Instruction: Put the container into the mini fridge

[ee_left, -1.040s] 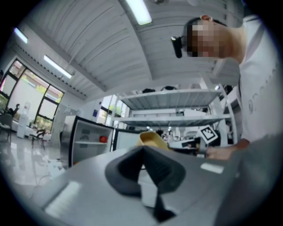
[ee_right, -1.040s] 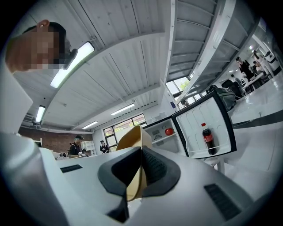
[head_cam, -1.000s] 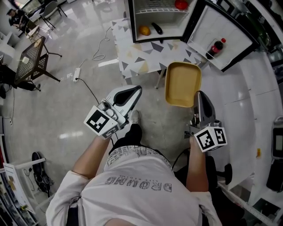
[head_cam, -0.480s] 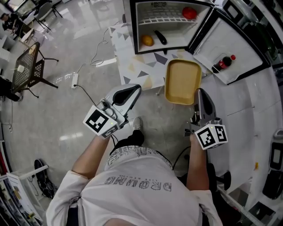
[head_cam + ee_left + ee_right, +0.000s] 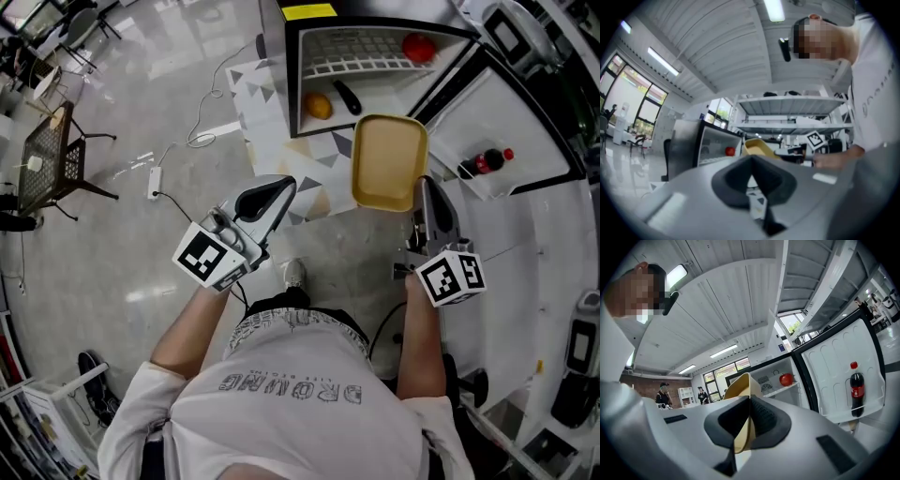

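Container (image 5: 388, 159), yellow and shallow, sticks out past the right claw (image 5: 421, 185), which is clamped on its near rim. In the right gripper view the rim runs up between the two dark pads (image 5: 766, 416), and the rest of the container rises beyond them. It is held in the air with its open side up. In the head view its far end overlaps the lower front of the fridge (image 5: 292, 84); whether it has crossed the opening I cannot tell.

The fridge stands open straight ahead of the right claw, on a desk (image 5: 272, 141) with a triangle pattern. A red fruit (image 5: 418, 47) sits on the wire shelf beyond the claw. Lower down, ahead and to the left of the claw, just left of the container, lie an orange (image 5: 319, 106) and a black thing (image 5: 347, 97) I cannot make out. The door (image 5: 511, 112) is swung wide to the right of the claw, and a dark bottle (image 5: 486, 163) with a red cap stands in its rack.

The left claw (image 5: 279, 187) is pressed together with nothing in it; the left gripper view shows its pads meeting at the tip. It hangs well left of the right claw, apart from the container, pointing toward the desk's near edge. A marker cube (image 5: 208, 259) sits behind it, by the person's hand.
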